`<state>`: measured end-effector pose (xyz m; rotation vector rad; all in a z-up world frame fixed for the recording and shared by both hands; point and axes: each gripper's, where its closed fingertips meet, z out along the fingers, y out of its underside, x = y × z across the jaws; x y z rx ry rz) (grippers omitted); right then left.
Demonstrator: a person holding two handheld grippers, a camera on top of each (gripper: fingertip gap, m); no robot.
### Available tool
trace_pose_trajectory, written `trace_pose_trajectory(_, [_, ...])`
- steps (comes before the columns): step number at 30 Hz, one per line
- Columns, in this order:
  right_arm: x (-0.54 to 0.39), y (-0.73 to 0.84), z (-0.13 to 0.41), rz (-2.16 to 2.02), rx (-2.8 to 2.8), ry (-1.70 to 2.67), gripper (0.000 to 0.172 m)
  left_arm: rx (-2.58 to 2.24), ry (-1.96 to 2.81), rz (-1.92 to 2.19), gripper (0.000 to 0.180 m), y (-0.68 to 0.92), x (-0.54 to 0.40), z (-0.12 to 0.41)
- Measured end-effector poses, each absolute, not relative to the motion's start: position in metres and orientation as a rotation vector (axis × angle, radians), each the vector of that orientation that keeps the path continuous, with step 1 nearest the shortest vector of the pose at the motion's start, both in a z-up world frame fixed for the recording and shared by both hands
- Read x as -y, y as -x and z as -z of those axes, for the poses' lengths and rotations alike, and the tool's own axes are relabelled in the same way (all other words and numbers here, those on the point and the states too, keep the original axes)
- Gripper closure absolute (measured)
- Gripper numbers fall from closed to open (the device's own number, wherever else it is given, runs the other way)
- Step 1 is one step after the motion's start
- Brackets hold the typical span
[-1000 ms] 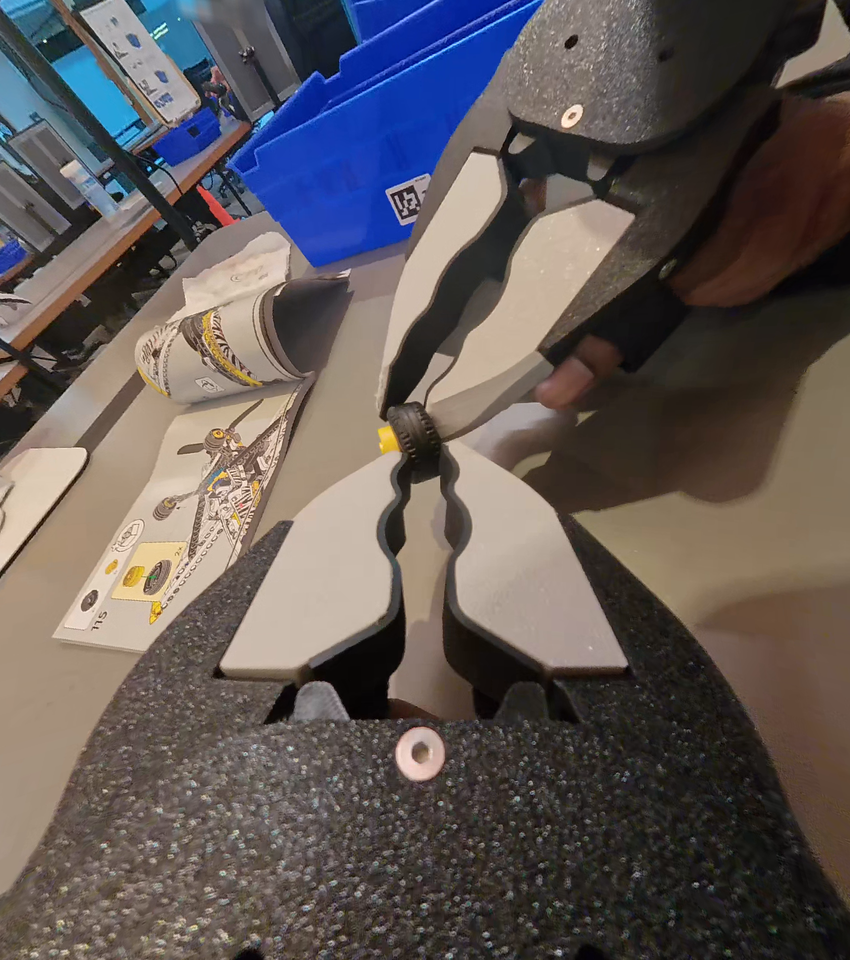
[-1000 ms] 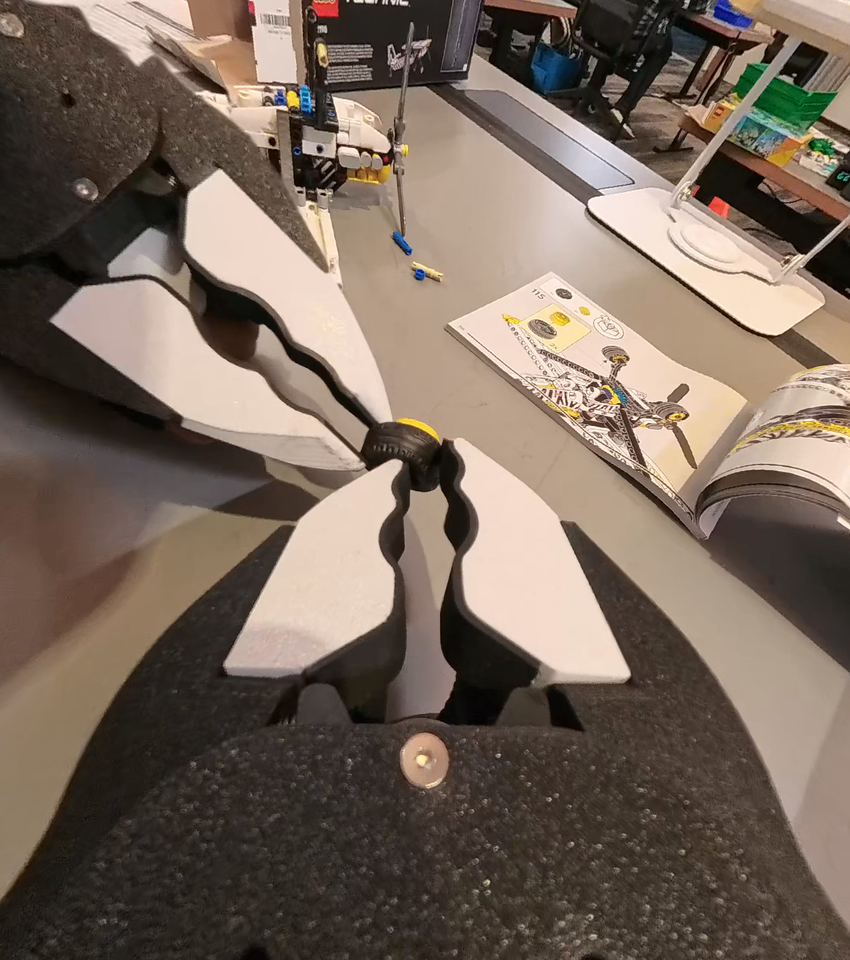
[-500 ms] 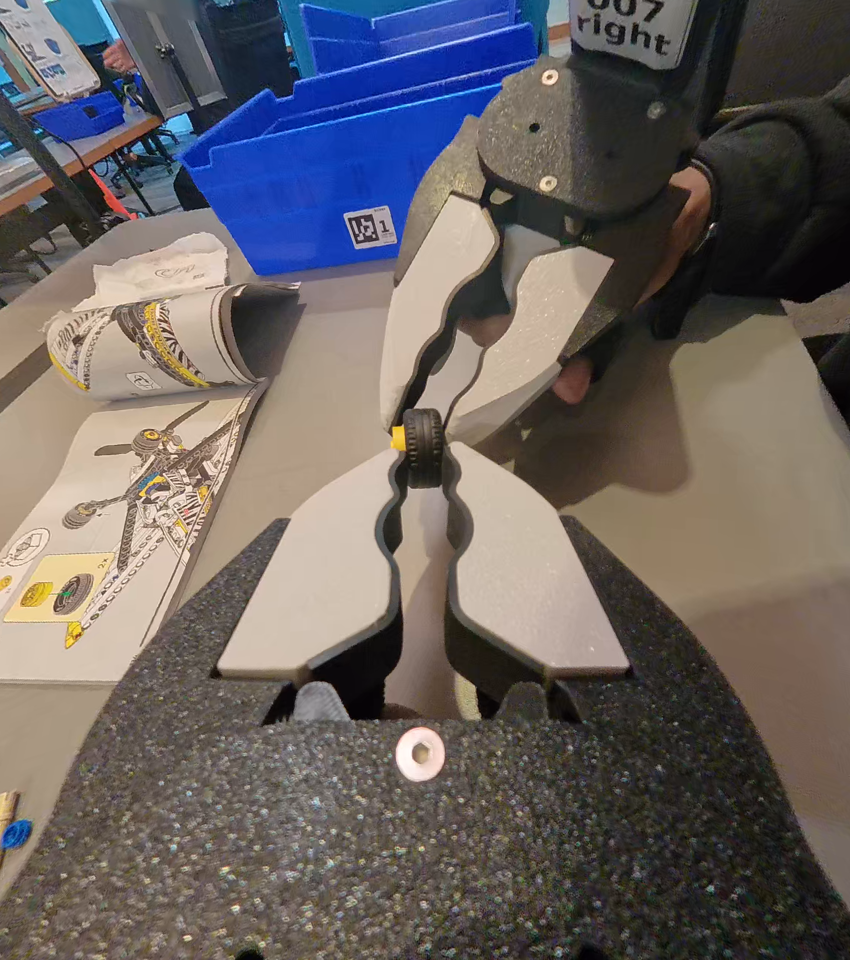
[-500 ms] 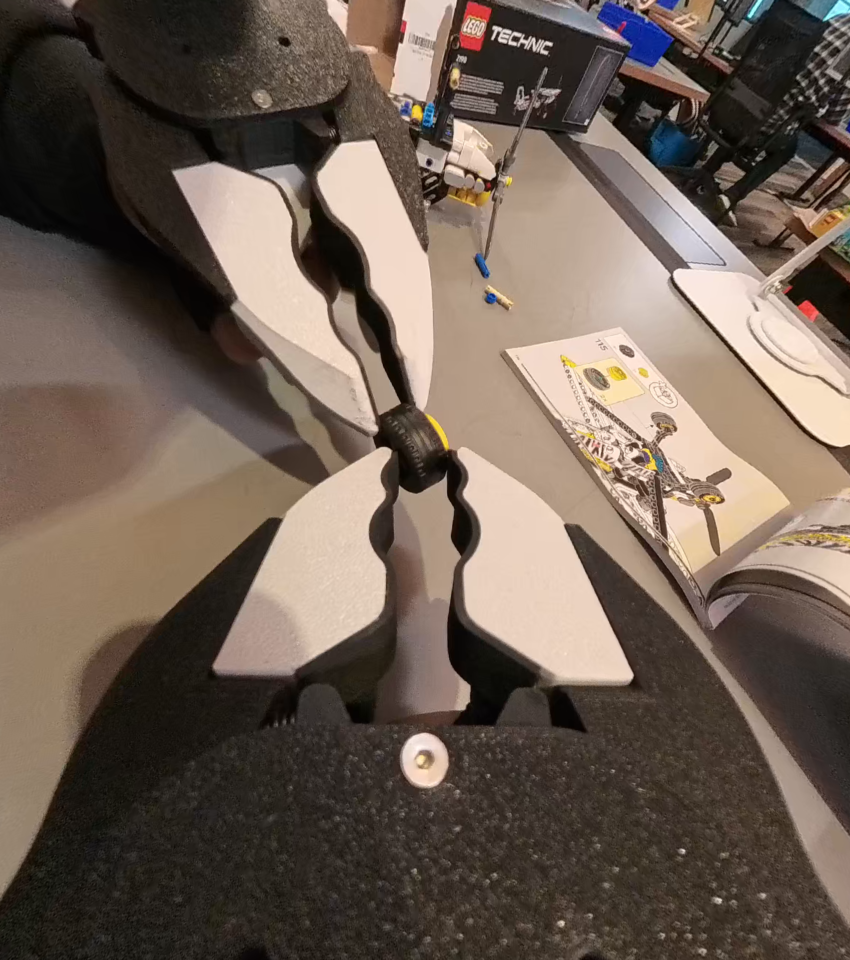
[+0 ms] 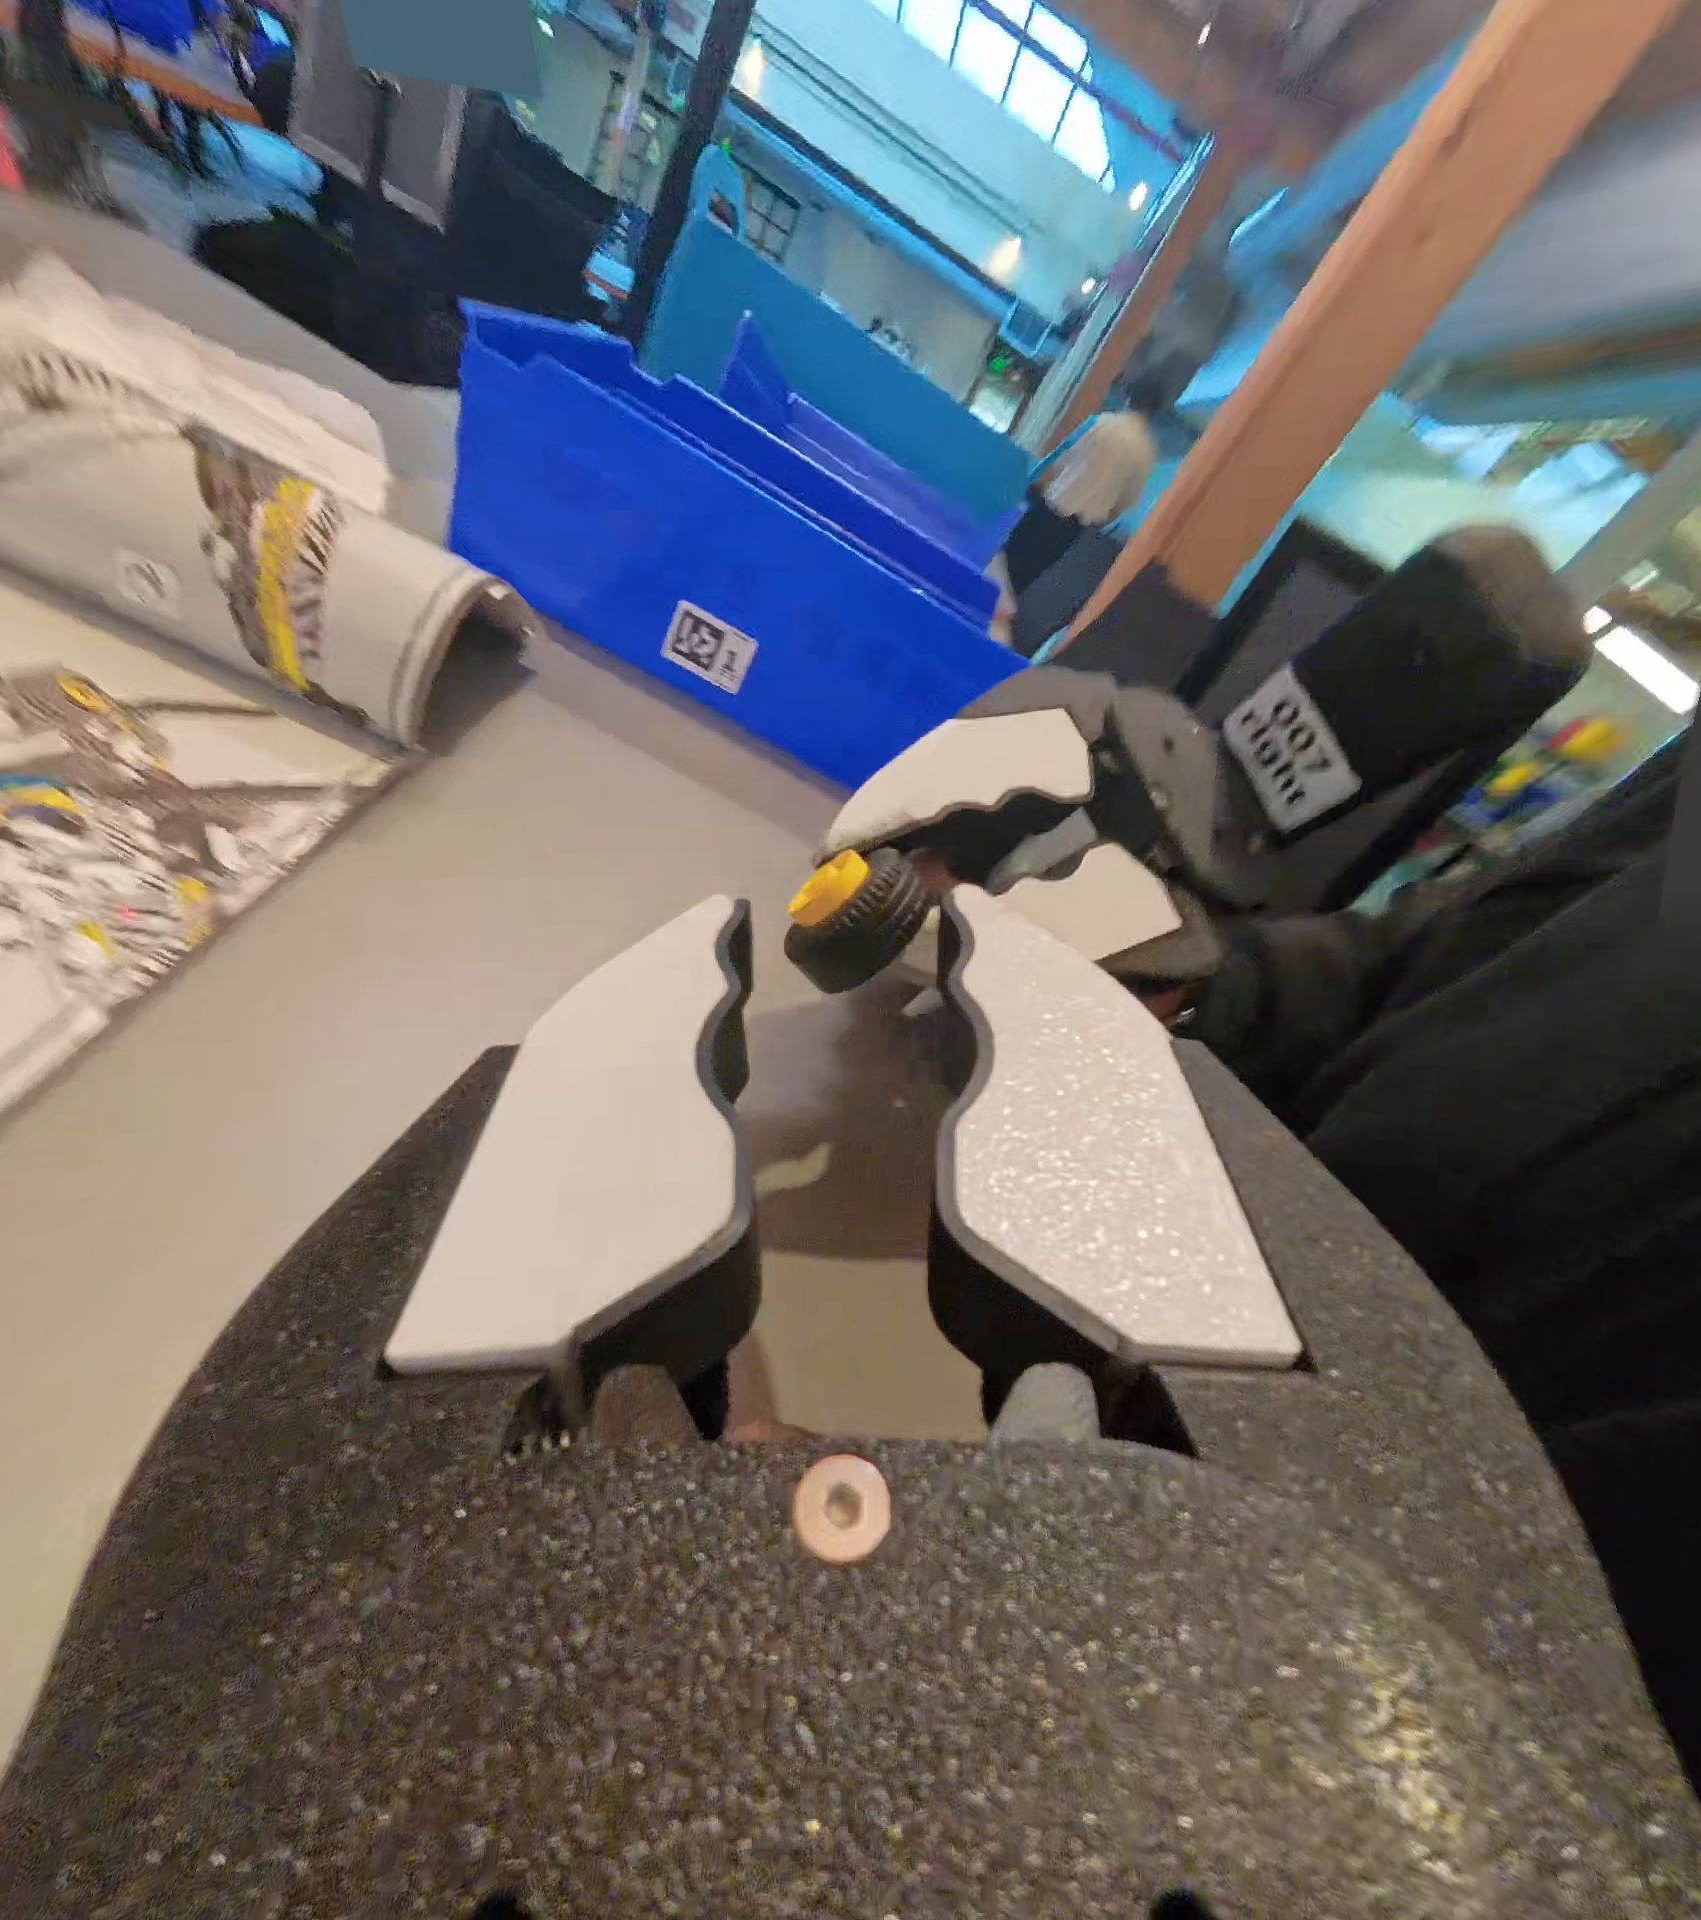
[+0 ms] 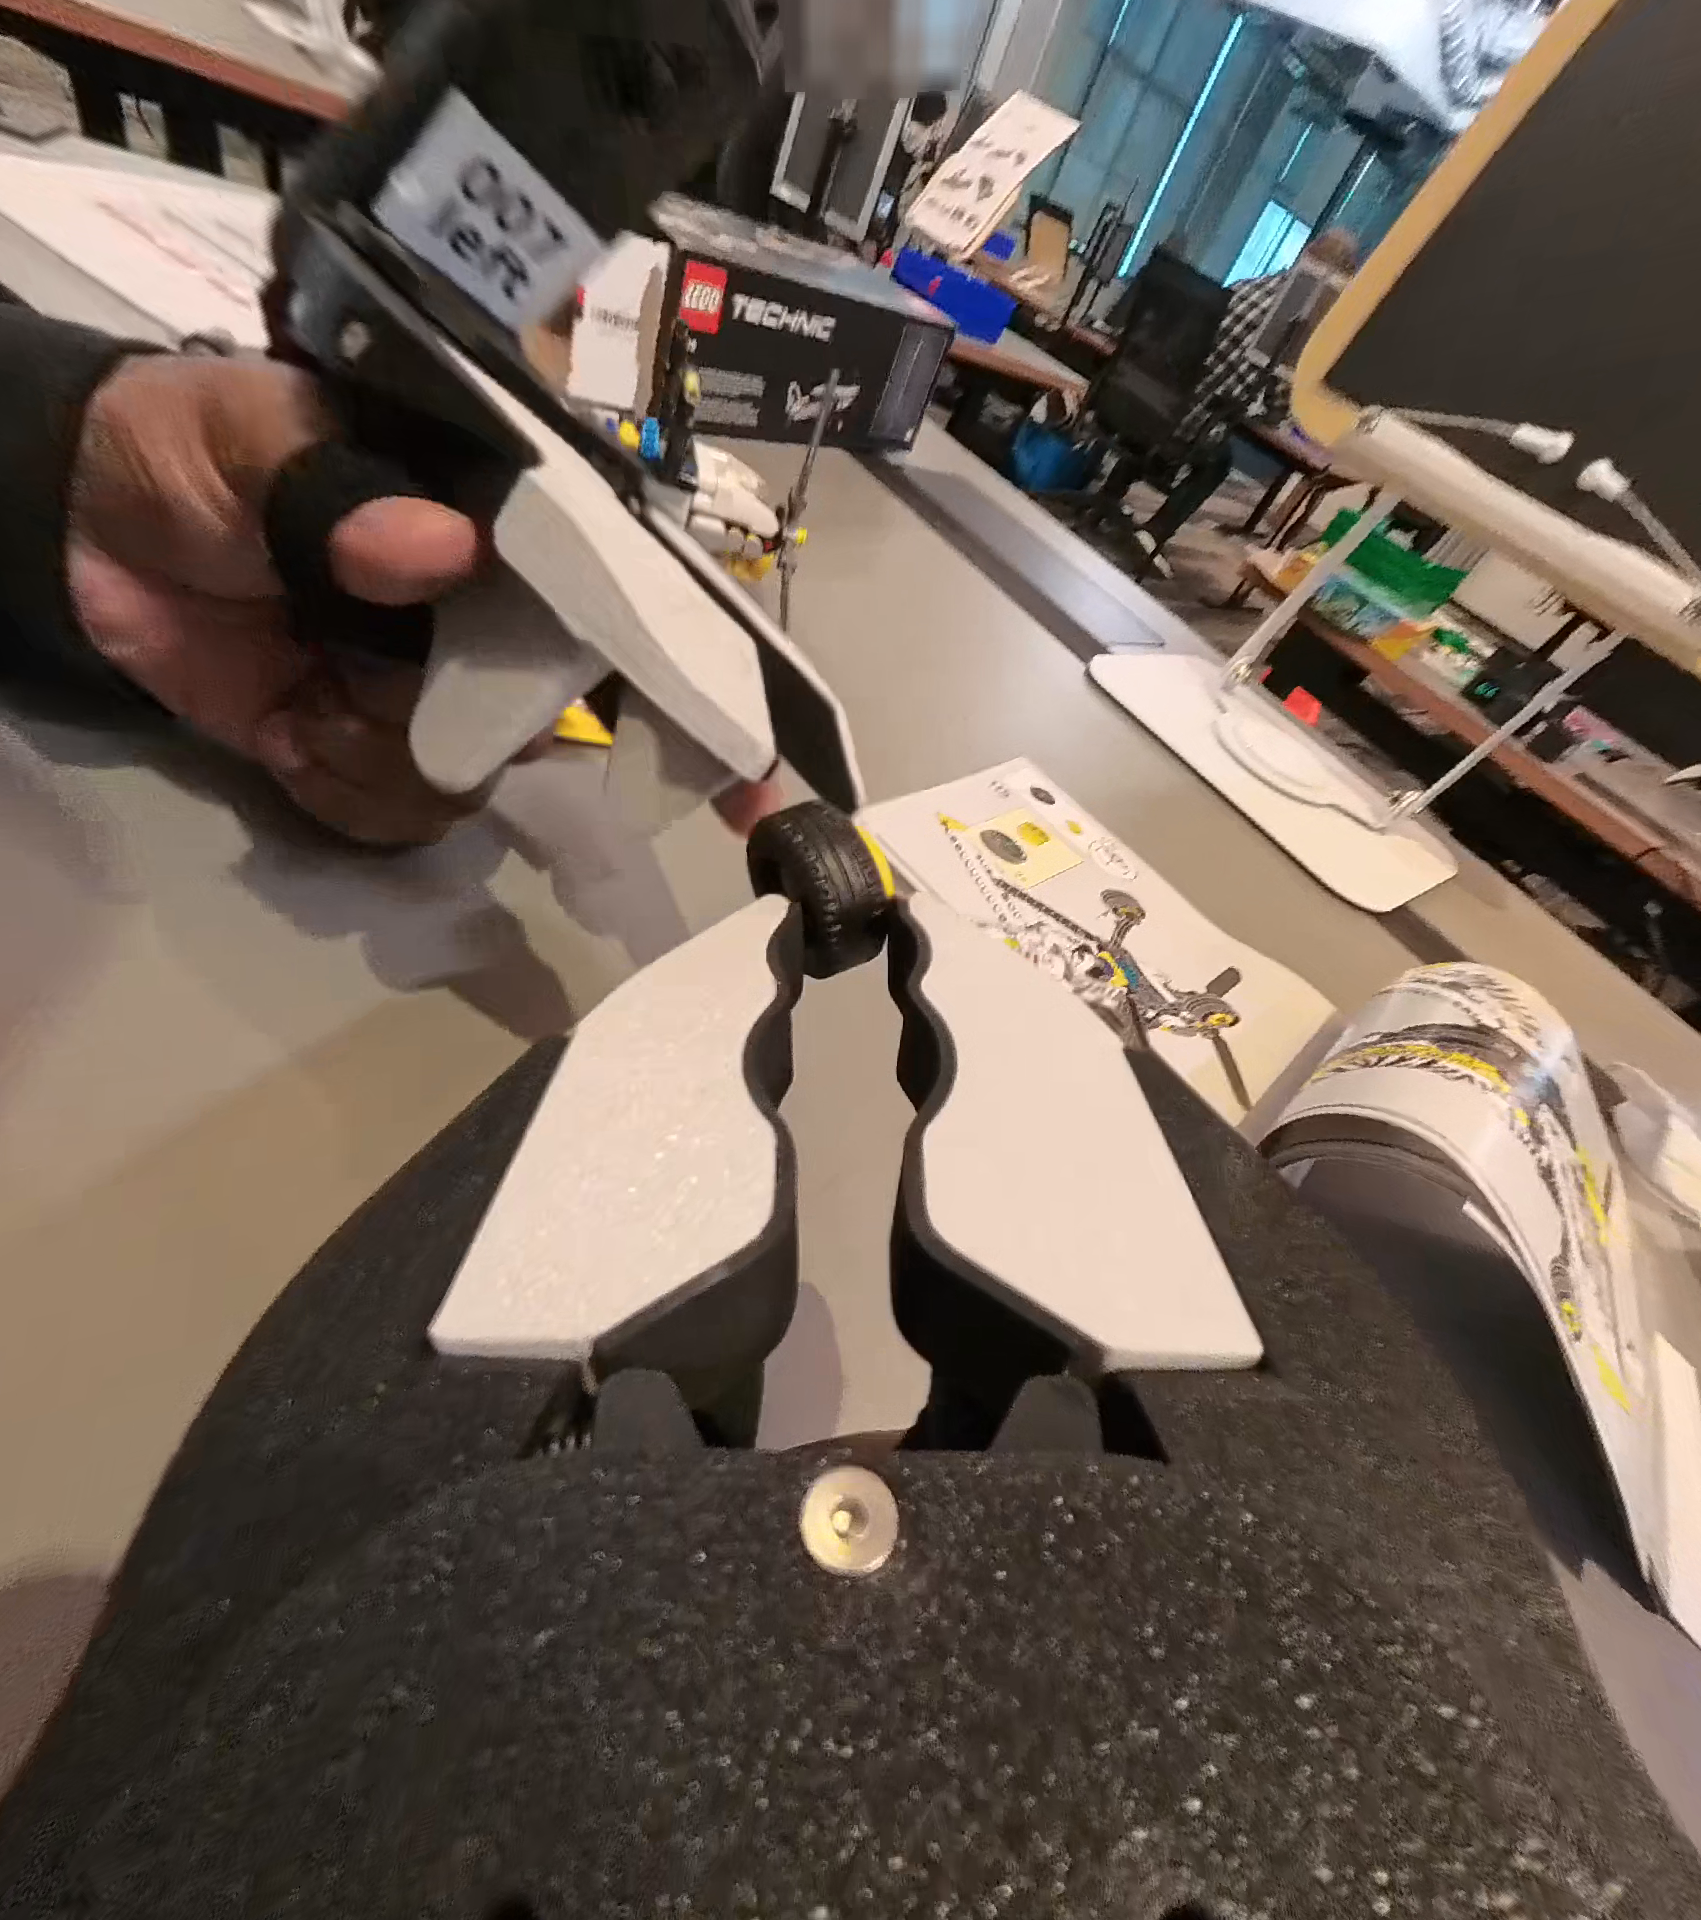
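Above the middle of the grey table [image 6: 150,1039]: one small black wheel with a yellow hub [image 6: 830,883], off the surface; right hand-held gripper [image 6: 838,914] pinching it, both pads against the tyre; left hand-held gripper [image 5: 841,925] now spread, where half a second ago it too was clamped on the wheel; its left finger [image 5: 617,1091] stands clear, the right one just beside the tyre; the wheel thus rests with the right alone. Count: hand-held grippers, two; wheels, one; open instruction booklet [image 6: 1085,894], one, toward the right edge; blue bins [image 5: 680,561], at least two, nested, at the far edge; black box [image 6: 804,353], one; lamp base [image 6: 1282,769], one; part-built model [image 6: 721,509], one.
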<state>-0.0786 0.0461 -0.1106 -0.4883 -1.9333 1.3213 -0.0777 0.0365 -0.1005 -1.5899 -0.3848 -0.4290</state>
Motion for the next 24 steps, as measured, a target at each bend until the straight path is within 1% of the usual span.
trace_pose_trajectory(2, [-0.043, 0.077, 0.105, -1.312, 1.889, 0.446, 0.157, 0.428, 1.566, 0.575, 0.135, 0.072, -0.039, 0.1])
trace_pose_trajectory(5, [-0.038, 0.075, 0.101, -1.247, 1.846, 0.361, 0.157, 0.453, 1.532, 0.734, 0.129, 0.062, -0.044, 0.098])
trace_pose_trajectory(9, [-0.031, 0.068, 0.094, -1.178, 1.781, 0.234, 0.157, 0.484, 1.511, 0.873, 0.131, 0.052, -0.049, 0.099])
trace_pose_trajectory(11, [-0.03, 0.067, 0.094, -1.152, 1.765, 0.208, 0.156, 0.474, 1.482, 0.892, 0.144, 0.049, -0.049, 0.095])
trace_pose_trajectory(14, [-0.03, 0.068, 0.094, -1.157, 1.766, 0.212, 0.157, 0.466, 1.496, 0.83, 0.145, 0.051, -0.05, 0.096])
trace_pose_trajectory(16, [-0.031, 0.069, 0.1, -1.167, 1.805, 0.237, 0.157, 0.426, 1.575, 0.68, 0.145, 0.055, -0.049, 0.102])
trace_pose_trajectory(19, [-0.038, 0.072, 0.112, -1.221, 1.902, 0.332, 0.157, 0.307, 1.743, 0.284, 0.145, 0.071, -0.043, 0.113])
trace_pose_trajectory(24, [-0.041, 0.077, 0.107, -1.566, 2.028, 0.586, 0.154, -0.03, 1.989, -0.482, 0.145, 0.098, -0.028, 0.132])
